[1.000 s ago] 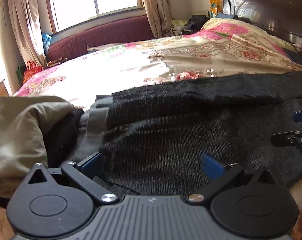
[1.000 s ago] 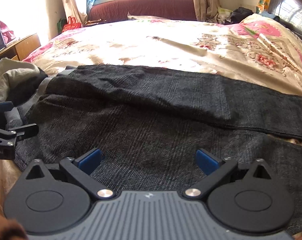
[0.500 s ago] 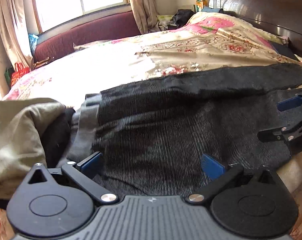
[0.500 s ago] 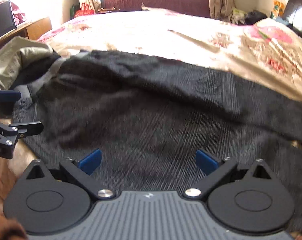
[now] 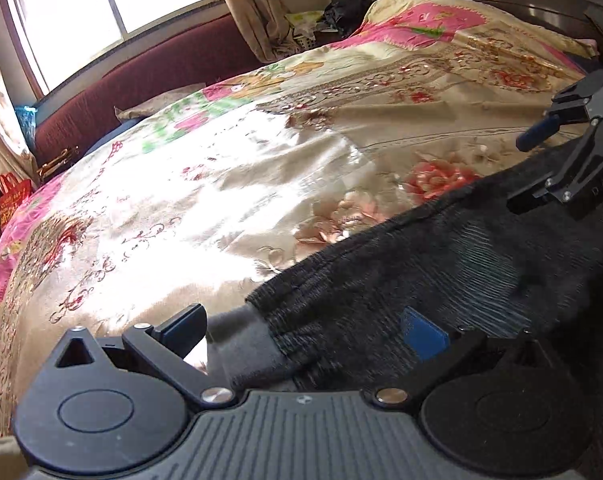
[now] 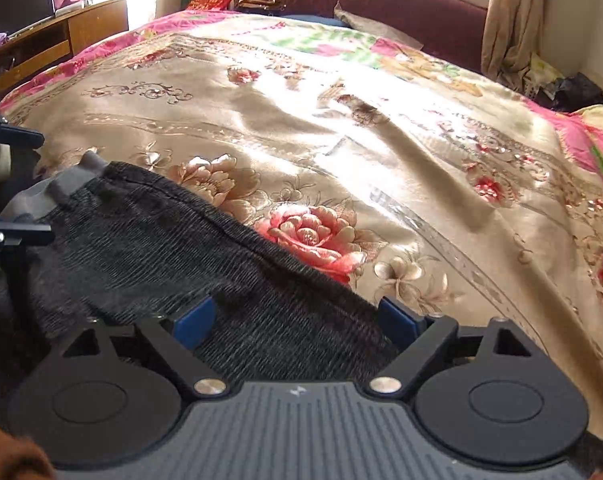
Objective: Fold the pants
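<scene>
Dark grey ribbed pants (image 5: 441, 248) lie on the flowered bedspread (image 5: 221, 184). Their grey waistband (image 5: 245, 340) sits between the wide-apart fingers of my left gripper (image 5: 305, 330), which is open right over the fabric. In the right wrist view the pants (image 6: 161, 240) run from the waistband (image 6: 73, 180) at left down under my right gripper (image 6: 295, 320), also open, with the far edge of the cloth between its blue pads. Each gripper shows in the other's view: the right one (image 5: 549, 168), the left one (image 6: 5, 224). Whether the fabric touches the pads is unclear.
The bedspread (image 6: 381, 140) stretches far ahead. A maroon sofa (image 5: 141, 84) stands under the window beyond the bed. A wooden cabinet (image 6: 41, 44) is at left. The dark headboard (image 5: 561, 4) is at far right, with clutter beside it.
Both grippers have moved forward over the pants toward their far edge. The views now show mostly bedspread ahead. The olive garment at the left is out of view. Both jaws stay open.
</scene>
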Tool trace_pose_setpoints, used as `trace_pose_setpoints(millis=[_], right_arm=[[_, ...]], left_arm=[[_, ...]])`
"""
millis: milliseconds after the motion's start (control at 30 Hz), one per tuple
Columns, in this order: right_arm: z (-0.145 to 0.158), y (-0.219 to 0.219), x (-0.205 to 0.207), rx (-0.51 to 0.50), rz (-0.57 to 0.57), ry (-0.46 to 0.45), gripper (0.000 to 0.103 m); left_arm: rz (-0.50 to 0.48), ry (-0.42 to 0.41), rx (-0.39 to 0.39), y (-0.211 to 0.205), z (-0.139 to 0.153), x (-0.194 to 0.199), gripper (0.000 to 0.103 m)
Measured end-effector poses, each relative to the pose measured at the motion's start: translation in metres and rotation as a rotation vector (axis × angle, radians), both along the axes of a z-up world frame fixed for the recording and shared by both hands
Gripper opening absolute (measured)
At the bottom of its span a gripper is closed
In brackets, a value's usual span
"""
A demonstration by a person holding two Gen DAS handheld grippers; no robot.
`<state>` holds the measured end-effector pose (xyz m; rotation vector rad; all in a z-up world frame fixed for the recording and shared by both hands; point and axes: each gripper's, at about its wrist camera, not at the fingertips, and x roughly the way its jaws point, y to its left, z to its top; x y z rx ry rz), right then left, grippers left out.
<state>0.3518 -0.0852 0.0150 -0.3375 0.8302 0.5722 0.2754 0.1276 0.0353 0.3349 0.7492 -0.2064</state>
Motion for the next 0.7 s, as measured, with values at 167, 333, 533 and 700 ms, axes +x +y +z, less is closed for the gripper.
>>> trace_pose_setpoints(millis=[167, 333, 533, 700], right_arm=[[-0.034, 0.009, 0.029, -0.069, 0.084, 0.053, 0.084], [-0.040, -0.006, 0.032, -0.016, 0.121, 0.069, 0.083], [-0.031, -0.005, 0.026, -0.007, 0.063, 0.094, 0.020], [-0.013, -0.004, 0.022, -0.037, 0.050, 0.080, 0.005]], left_arm=[[0.068, 0.142, -0.075, 0.029, -0.031, 0.054, 0.103], [0.062, 0.219, -0.088, 0.032, -0.045, 0.060, 0.103], [0.128, 0.222, -0.087, 0.039, -0.036, 0.061, 0.076], [0.129, 0.189, -0.030, 0.031, -0.028, 0.057, 0.065]])
